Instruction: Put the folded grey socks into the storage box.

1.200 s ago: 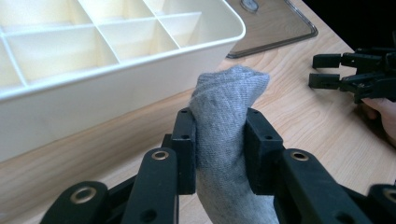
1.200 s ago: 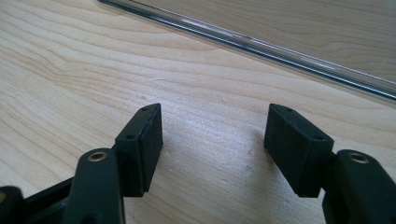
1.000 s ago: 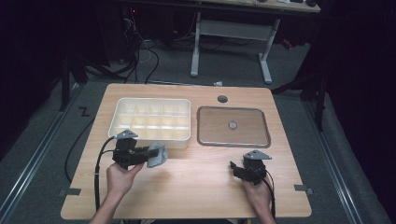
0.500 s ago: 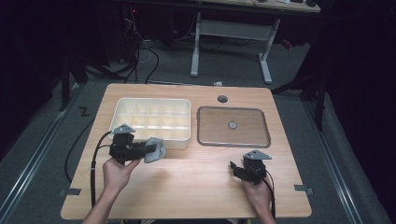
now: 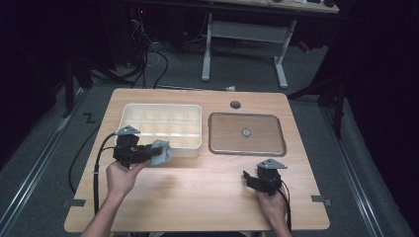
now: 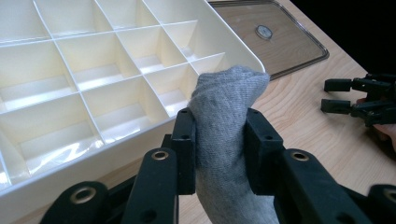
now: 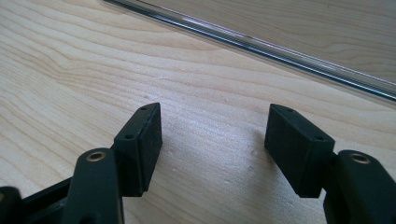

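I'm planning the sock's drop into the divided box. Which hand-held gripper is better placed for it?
Left. The left hand-held gripper is shut on the sock right at the box edge. The right hand-held gripper is open over bare table, near the lid.

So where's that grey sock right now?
The grey sock is pinched in the left gripper, at the table's left, just at the front right corner of the white divided tray.

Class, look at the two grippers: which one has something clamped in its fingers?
The left gripper: its fingers squeeze a grey cloth beside the divided tray. The right gripper is open over bare wood.
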Tool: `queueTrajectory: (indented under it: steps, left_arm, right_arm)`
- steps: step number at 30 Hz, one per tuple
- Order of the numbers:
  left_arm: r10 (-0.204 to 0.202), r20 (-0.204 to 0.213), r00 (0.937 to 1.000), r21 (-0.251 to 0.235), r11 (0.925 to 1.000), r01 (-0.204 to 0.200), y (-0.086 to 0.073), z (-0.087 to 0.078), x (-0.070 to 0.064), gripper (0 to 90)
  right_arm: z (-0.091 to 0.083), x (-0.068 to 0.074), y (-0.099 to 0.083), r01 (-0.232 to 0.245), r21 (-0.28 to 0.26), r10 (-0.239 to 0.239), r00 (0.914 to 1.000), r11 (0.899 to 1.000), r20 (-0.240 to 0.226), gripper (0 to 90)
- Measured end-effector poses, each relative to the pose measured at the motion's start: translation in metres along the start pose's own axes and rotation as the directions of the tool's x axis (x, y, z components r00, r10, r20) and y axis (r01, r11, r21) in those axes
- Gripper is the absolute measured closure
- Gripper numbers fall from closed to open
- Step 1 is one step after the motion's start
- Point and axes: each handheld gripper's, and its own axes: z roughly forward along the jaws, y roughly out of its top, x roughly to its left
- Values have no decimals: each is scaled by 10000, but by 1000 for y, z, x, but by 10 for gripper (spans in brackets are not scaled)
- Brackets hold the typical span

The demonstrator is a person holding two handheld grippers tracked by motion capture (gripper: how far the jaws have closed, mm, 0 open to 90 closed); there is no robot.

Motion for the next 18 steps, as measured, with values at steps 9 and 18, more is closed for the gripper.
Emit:
queueTrajectory:
  steps: [9, 18]
  left_arm:
    - [108, -88, 9999, 53, 9999, -107, 13, 6, -3, 692]
    - [119, -22, 9999, -82, 9999, -119, 32, 17, -10, 692]
  right_arm:
    - [0, 0, 0, 33, -8, -33, 10000, 10000, -23, 370]
    - [0, 0, 0, 42, -7, -42, 10000, 10000, -28, 370]
